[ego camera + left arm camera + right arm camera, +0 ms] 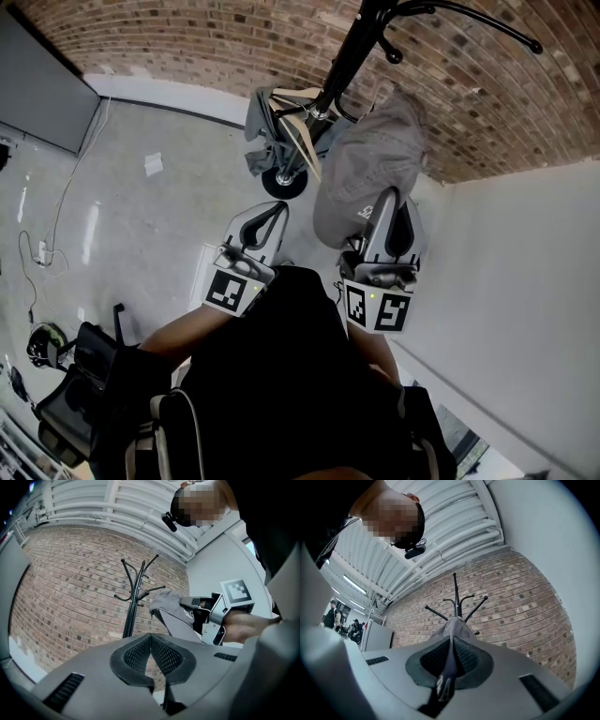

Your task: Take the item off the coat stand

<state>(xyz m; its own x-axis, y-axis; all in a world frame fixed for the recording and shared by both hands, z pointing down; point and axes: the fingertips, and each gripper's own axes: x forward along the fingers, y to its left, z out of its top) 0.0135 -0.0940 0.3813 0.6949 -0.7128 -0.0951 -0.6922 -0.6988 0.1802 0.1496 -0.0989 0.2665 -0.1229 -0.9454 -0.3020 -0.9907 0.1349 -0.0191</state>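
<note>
While the right gripper is clamping the edge of the grey cap between its nearly closed jaws, the cap's crown is projecting ahead of the jaw tips, with the coat stand standing beyond. The left gripper is holding its jaws together with nothing between them.

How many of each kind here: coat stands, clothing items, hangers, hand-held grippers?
Coat stand: 1
Clothing items: 2 (grey cap, grey garment)
Wooden hanger: 1
Hand-held grippers: 2 (left hand-held gripper, right hand-held gripper)
Total: 6
</note>
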